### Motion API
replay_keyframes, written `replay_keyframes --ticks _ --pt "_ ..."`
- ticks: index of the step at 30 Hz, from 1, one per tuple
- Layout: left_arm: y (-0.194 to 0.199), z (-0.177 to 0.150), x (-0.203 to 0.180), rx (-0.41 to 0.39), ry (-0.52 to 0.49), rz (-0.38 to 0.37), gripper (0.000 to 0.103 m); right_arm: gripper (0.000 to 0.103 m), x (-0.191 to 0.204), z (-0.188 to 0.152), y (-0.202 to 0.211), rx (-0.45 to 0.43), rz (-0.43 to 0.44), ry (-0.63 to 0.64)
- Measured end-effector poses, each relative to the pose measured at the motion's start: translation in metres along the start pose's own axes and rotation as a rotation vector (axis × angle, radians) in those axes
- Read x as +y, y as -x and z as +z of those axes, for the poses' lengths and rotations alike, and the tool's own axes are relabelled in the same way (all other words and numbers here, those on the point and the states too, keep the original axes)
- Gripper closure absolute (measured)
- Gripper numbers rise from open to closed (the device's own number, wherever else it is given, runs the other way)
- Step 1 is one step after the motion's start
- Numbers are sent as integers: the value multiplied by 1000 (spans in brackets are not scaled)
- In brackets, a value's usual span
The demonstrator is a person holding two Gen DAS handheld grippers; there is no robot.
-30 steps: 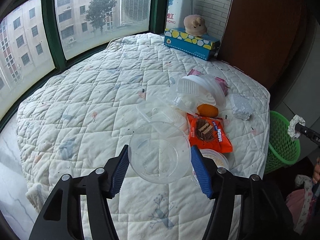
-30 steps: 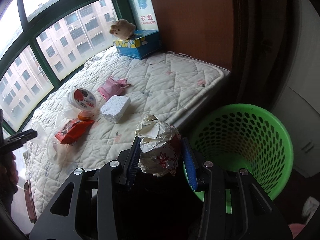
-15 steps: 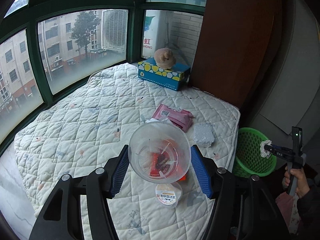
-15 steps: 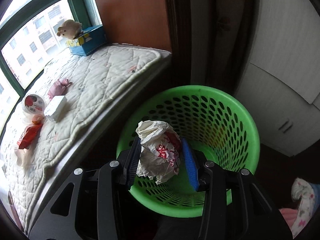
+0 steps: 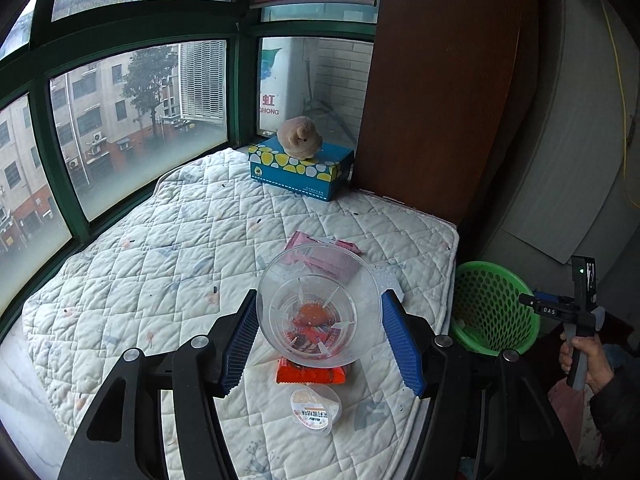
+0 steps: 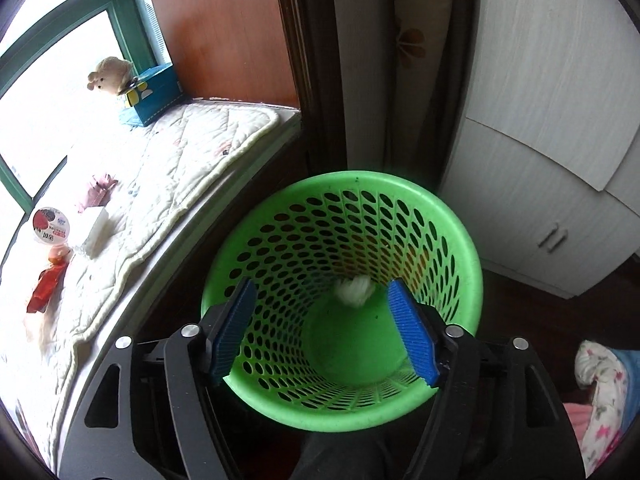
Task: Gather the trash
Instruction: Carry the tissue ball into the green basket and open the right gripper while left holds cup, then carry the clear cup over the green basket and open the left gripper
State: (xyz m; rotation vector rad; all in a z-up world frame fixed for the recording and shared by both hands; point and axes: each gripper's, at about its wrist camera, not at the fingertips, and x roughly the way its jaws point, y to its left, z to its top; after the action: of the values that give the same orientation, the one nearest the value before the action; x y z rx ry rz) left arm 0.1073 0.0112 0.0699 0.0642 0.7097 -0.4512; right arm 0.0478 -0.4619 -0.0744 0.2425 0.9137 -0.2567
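Crumpled paper (image 6: 355,289), blurred and probably still dropping, sits inside the green basket (image 6: 460,236) under the right gripper (image 6: 326,330), whose jaws have just been opening and are spread empty. Left gripper (image 5: 320,340) pinches a clear plastic cup (image 5: 318,306) above the mattress (image 5: 120,280); its slick, thin walls might slip or buckle.

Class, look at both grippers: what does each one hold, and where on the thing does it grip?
The left gripper holds a clear plastic cup by its opposite sides. The right gripper holds nothing; its jaws have just opened over the green basket.
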Motion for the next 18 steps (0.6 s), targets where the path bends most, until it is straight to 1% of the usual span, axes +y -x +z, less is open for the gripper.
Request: replay_keyframes --ticks 3,9,18 --pt "-1 2 0 -1 -7 -8 44 28 -1 0 6 -11 -5 -8" --pt "-3 7 -6 -7 -32 -26 44 23 2 -1 16 -28 -4 -12" --pt "-10 23 -30 -14 -76 -65 44 20 3 -2 29 -52 12 -8"
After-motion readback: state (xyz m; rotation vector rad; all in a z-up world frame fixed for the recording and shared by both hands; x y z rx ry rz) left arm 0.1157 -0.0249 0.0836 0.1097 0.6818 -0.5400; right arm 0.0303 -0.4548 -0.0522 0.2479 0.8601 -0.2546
